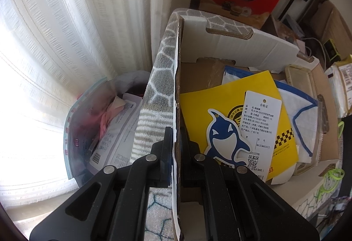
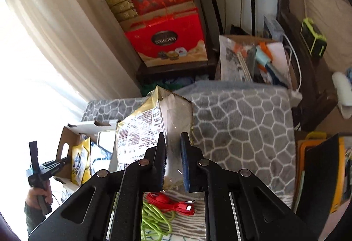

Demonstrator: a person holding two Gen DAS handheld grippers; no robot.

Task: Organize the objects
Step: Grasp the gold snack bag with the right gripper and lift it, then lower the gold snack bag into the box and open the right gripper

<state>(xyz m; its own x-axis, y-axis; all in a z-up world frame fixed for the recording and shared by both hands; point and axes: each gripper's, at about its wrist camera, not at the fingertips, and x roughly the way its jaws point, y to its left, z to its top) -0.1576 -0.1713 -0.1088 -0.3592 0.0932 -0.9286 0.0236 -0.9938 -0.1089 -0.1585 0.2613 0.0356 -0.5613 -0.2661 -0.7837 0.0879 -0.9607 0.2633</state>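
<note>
Cardboard box (image 1: 231,43), open-topped, white outside and brown inside, with cut-out handle slots; it stands on a surface draped in a grey blanket (image 2: 237,122) with a white cobble pattern, beside a pale curtain (image 1: 66,43).

Contents of box, seen from the left wrist camera: yellow packet (image 1: 220,98); blue-and-white penguin-shaped tag (image 1: 224,139); white printed label card (image 1: 261,117) lying over the yellow packet; white cloth item with blue edging (image 1: 297,106); clear plastic case (image 1: 301,78) along the far side.

Left claw (image 1: 177,144): closed narrow on the near side wall of the box, one finger outside and one inside, the cardboard edge pinched between them. In the right wrist view this claw appears at far left, held by a hand (image 2: 38,197) at the box's handle side.

Right claw (image 2: 172,148): closed narrow on a gold-and-clear foil bag (image 2: 154,122) with printed text and barcode panels. The bag stands upright between the fingers, above the blanket and just right of the box.

Beneath the right claw: red cable (image 2: 171,201) and green cord (image 2: 154,219), lying loose on a striped grey part of the covering.

Beside the box, left: translucent bag (image 1: 99,131) holding pink fabric and printed packets.

Background: red gift boxes (image 2: 169,38) stacked on a dark stand; further carton of mixed items (image 2: 253,60); green-framed clock (image 2: 313,37) on dark furniture.
</note>
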